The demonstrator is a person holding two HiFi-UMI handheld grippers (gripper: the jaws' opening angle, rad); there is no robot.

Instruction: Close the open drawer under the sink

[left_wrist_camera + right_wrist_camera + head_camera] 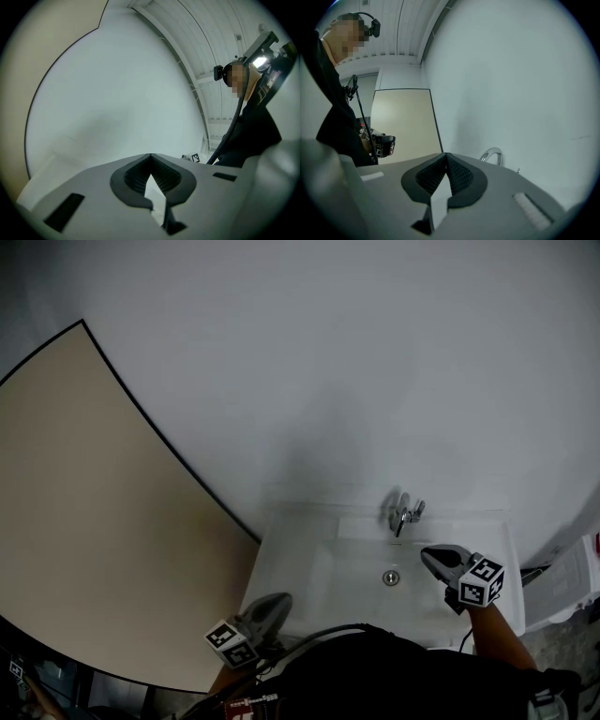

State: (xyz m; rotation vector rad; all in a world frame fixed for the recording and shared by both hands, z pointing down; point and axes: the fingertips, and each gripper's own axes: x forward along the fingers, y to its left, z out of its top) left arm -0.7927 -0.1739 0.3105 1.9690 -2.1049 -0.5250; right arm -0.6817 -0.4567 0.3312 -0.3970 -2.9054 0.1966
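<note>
Closest to the camera, by the person's dark top, the left hand-held gripper [277,604] is at the near left corner of the sink [298,538]. Its jaws are pressed together with nothing in them. A bit farther out, the right hand-held gripper [433,557] hangs over the right side of the white sink. Its jaws are together too, and empty. The tap [403,514] is behind it, then the plain white wall [328,352], with a tan panel [84,521] off to the left. The drawer is under the sink, so no view shows it. Neither gripper is down there touching it, so I think the push to close it is not done yet.
</note>
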